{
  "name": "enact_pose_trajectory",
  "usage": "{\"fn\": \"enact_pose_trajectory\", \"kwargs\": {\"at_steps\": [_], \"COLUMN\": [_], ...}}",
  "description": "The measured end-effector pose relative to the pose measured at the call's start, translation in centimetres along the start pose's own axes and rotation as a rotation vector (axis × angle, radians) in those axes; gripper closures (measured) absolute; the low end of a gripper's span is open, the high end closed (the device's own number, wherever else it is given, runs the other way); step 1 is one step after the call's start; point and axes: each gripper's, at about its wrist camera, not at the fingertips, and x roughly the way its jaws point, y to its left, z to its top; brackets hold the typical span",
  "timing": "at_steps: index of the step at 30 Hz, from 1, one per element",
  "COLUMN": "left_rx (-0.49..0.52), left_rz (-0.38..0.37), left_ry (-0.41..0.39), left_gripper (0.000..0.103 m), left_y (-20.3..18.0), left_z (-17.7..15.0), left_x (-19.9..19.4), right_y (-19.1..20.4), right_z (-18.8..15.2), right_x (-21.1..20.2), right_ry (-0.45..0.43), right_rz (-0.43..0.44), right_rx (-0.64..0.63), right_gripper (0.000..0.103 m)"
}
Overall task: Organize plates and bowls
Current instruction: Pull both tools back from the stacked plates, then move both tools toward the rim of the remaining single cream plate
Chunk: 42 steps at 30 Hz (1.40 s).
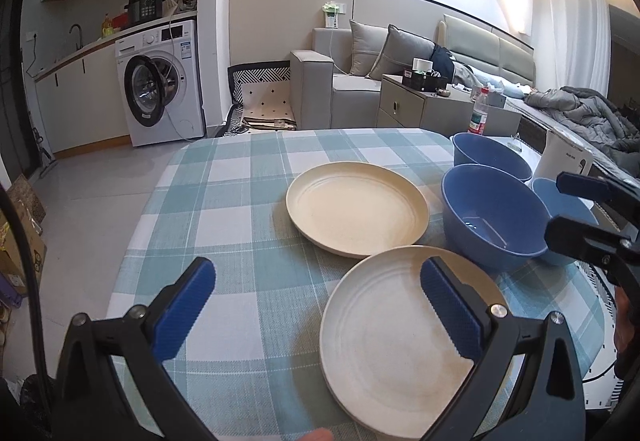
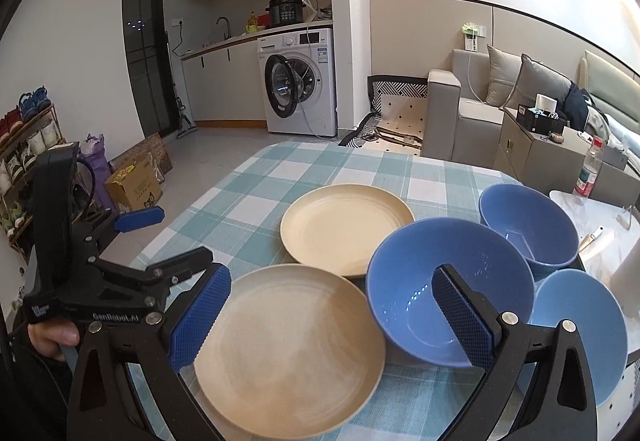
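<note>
Two cream plates lie on the checked tablecloth: a near plate (image 1: 394, 353) (image 2: 288, 353) and a far plate (image 1: 356, 207) (image 2: 346, 229), their rims close together. Three blue bowls stand to their right: a middle bowl (image 1: 494, 215) (image 2: 448, 289), a far bowl (image 1: 490, 155) (image 2: 528, 229) and a lighter near bowl (image 1: 568, 213) (image 2: 580, 325). My left gripper (image 1: 320, 305) is open and empty above the near plate's left edge. My right gripper (image 2: 332, 315) is open and empty above the gap between the near plate and the middle bowl; it also shows in the left wrist view (image 1: 576, 209).
The table (image 1: 224, 201) has a rounded far edge with floor beyond. A white marble side table (image 2: 592, 217) with a water bottle (image 2: 588, 169) stands at the right. A sofa, a cabinet and a washing machine stand further back.
</note>
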Motion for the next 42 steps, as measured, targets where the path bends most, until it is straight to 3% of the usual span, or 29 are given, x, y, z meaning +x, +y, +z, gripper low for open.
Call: {"fn": "enact_pose_trajectory", "kwargs": {"at_steps": [24,42], "left_rx": [-0.052,-0.09], "left_rz": [0.022,0.054], "left_ry": [0.036,0.136], "left_gripper": [0.0,0.0], "left_y": [2.3,3.9], "left_z": [3.2,3.9], "left_x": [4.6,9.5], "right_y": [-4.2,-5.0], "right_z": [3.0,4.9], "right_x": [4.3,6.5], "right_ry": [0.025,0.063], "right_rz": [-0.009,0.02], "right_rx": [0.049,0.037], "right_gripper": [0.001,0.001]}}
